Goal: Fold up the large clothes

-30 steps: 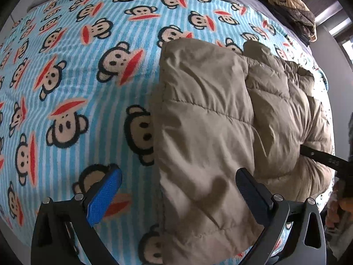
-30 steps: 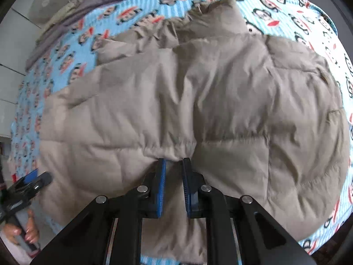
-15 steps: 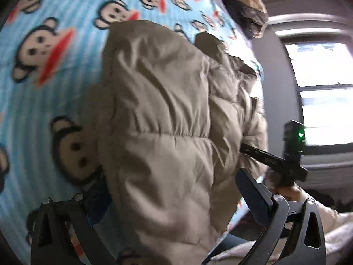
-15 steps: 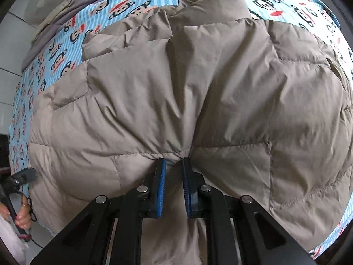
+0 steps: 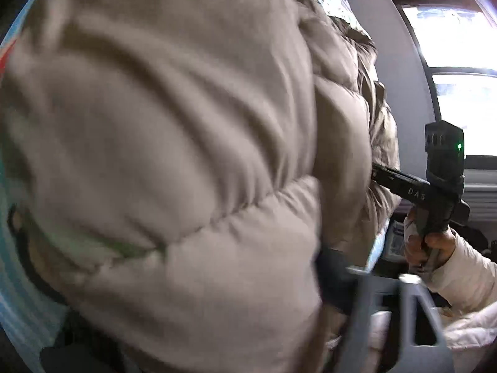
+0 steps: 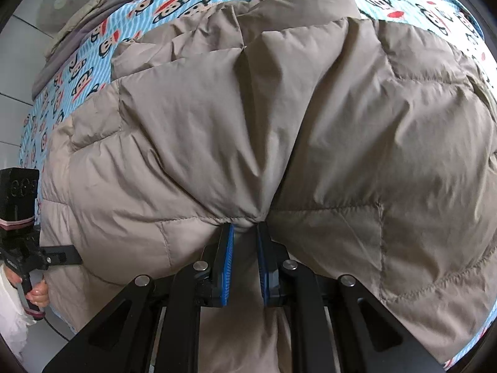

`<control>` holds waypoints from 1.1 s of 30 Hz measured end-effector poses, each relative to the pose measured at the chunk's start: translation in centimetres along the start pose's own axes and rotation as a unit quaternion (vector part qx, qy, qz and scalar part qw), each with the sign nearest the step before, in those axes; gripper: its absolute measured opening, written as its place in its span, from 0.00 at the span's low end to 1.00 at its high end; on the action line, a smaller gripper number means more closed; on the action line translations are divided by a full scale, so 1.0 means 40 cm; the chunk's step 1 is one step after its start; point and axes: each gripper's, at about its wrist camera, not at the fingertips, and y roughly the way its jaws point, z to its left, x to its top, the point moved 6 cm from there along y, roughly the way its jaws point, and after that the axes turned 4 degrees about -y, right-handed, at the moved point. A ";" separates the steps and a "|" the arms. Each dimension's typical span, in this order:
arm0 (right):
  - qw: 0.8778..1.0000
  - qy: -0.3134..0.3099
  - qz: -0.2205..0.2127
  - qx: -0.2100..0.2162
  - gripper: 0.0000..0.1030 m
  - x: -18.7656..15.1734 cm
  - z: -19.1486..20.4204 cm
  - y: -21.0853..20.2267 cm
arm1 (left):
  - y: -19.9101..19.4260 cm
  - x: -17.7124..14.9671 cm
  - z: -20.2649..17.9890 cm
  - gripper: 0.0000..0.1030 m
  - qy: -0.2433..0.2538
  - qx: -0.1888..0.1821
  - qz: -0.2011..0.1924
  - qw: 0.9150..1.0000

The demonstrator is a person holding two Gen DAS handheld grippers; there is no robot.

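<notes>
Two grippers: seen on the tan puffer jacket (image 6: 310,118); containers unseen.
Right gripper (image 6: 243,236): clamped on jacket fold, unchanged.
Left gripper (image 5: 198,283): jaws closing around jacket; view blurred, previously wide.

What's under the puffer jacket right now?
The puffer jacket lies on a blue striped monkey-print bedsheet, visible around its far edges. Anything beneath the jacket's middle is covered.

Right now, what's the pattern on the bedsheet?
Blue and white stripes with cartoon monkey faces on the bedsheet, clearest in the right wrist view.
</notes>
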 end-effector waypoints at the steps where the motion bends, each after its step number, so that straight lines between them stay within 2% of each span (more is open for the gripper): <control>1: 1.000 -0.006 -0.002 0.003 0.16 0.001 0.003 -0.013 | -0.003 -0.002 -0.002 0.47 -0.001 -0.012 0.001 1.000; 3: 0.999 -0.019 -0.029 0.009 0.16 0.009 0.007 -0.059 | -0.009 -0.003 -0.002 0.42 -0.004 -0.022 -0.001 1.000; 4: 0.998 -0.028 -0.061 0.009 0.16 0.020 0.006 -0.100 | -0.011 -0.004 -0.002 0.39 -0.008 -0.026 -0.004 1.000; 7: 0.993 -0.027 -0.114 -0.002 0.16 0.061 -0.021 -0.153 | -0.017 -0.004 -0.025 0.30 -0.015 -0.027 -0.010 0.999; 11: 0.994 0.006 -0.105 0.030 0.14 0.132 -0.052 -0.078 | -0.063 -0.020 -0.113 0.27 -0.005 -0.049 -0.025 0.999; 15: 0.995 0.014 -0.086 0.054 0.11 0.175 -0.063 0.013 | -0.117 -0.017 -0.286 0.27 0.017 -0.101 -0.047 0.994; 19: 0.990 0.049 -0.086 0.098 0.08 0.174 -0.093 0.036 | -0.126 0.009 -0.455 0.27 0.040 -0.111 -0.063 0.991; 22: 0.984 0.072 -0.085 0.137 0.07 0.165 -0.117 0.046 | -0.102 0.031 -0.569 0.27 0.053 -0.079 -0.069 0.993; 26: 0.978 0.093 -0.077 0.169 0.05 0.162 -0.134 0.053 | -0.045 0.055 -0.684 0.27 0.072 -0.007 -0.076 0.994; 30: 0.977 0.103 -0.061 0.176 0.05 0.149 -0.166 -0.001 | -0.022 0.042 -0.733 0.27 0.077 0.029 -0.074 0.994; 33: 0.979 0.098 -0.076 0.162 0.05 0.109 -0.212 -0.082 | 0.027 0.047 -0.782 0.27 0.073 0.070 -0.073 0.992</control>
